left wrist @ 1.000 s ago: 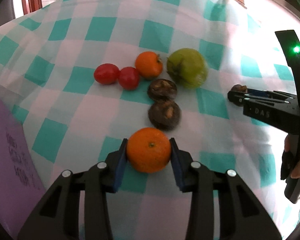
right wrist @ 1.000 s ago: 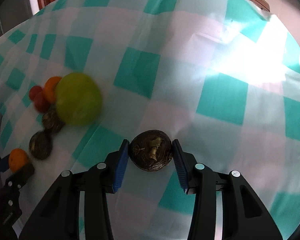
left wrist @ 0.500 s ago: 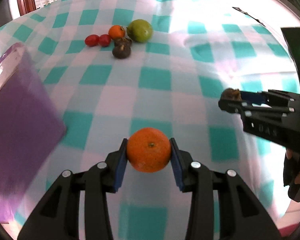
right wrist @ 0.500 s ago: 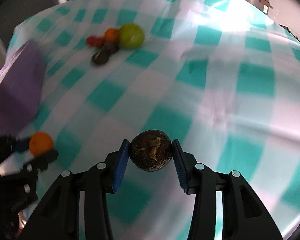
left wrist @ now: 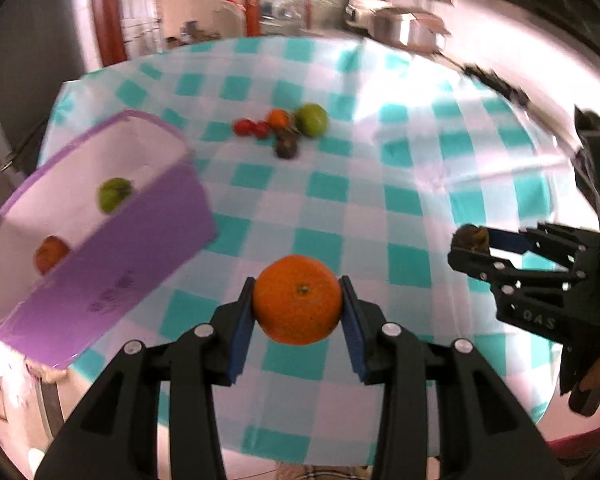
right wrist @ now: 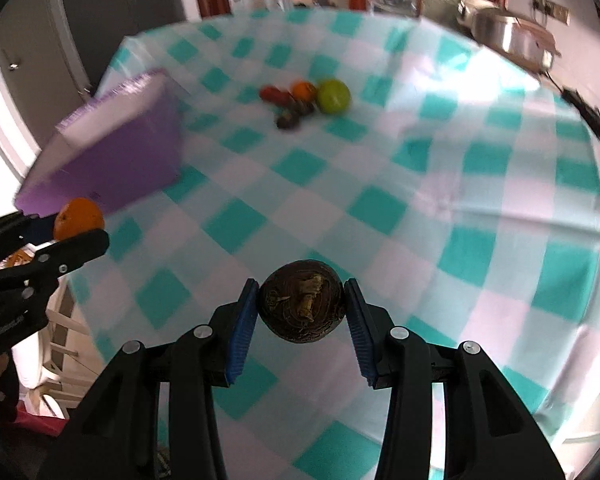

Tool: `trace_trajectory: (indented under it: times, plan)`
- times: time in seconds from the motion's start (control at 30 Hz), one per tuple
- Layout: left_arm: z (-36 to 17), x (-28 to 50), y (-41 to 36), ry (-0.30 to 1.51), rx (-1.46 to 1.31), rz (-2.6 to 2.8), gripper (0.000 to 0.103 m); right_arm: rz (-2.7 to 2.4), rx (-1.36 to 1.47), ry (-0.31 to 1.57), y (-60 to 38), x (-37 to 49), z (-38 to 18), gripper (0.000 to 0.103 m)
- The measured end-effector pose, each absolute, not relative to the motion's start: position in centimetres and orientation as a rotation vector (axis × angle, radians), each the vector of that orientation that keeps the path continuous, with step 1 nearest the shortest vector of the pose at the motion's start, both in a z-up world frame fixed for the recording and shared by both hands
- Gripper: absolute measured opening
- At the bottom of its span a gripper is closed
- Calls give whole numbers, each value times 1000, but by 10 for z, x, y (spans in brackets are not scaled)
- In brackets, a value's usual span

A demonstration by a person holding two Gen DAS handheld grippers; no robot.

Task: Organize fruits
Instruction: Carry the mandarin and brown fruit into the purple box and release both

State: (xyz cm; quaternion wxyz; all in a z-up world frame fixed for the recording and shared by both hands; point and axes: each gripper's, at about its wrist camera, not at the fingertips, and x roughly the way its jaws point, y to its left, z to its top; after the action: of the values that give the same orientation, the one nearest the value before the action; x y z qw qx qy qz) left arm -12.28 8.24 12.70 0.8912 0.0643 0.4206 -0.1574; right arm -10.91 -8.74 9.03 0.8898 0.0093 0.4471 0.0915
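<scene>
**Carrying two fruits above a checked table**

Gripping at the widest part, the left gripper (left wrist: 297,300) is clamped on a tangerine (left wrist: 297,299); its rind looks firm and slightly yielding, likely light. The right gripper (right wrist: 302,307) is clamped on a dark, wrinkled round fruit (right wrist: 302,306), seemingly hard-shelled and less slippery. Both hang over the teal-and-white tablecloth (left wrist: 404,200). Further left, a purple bin (left wrist: 112,272) holds a green fruit (left wrist: 115,194) and a reddish one (left wrist: 51,253). Farthest, a cluster of fruits (left wrist: 284,130) waits, including a green one (right wrist: 333,95).
</scene>
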Motion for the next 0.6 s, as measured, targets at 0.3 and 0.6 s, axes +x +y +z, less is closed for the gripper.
trace_trajectory:
  times: [0.3, 0.6]
  plan:
    - [177, -113, 161, 791, -22, -173, 41, 321, 36, 851, -42, -87, 132, 43]
    - [200, -59, 269, 760, -109, -34, 41, 468, 24, 825, 49, -15, 160, 43]
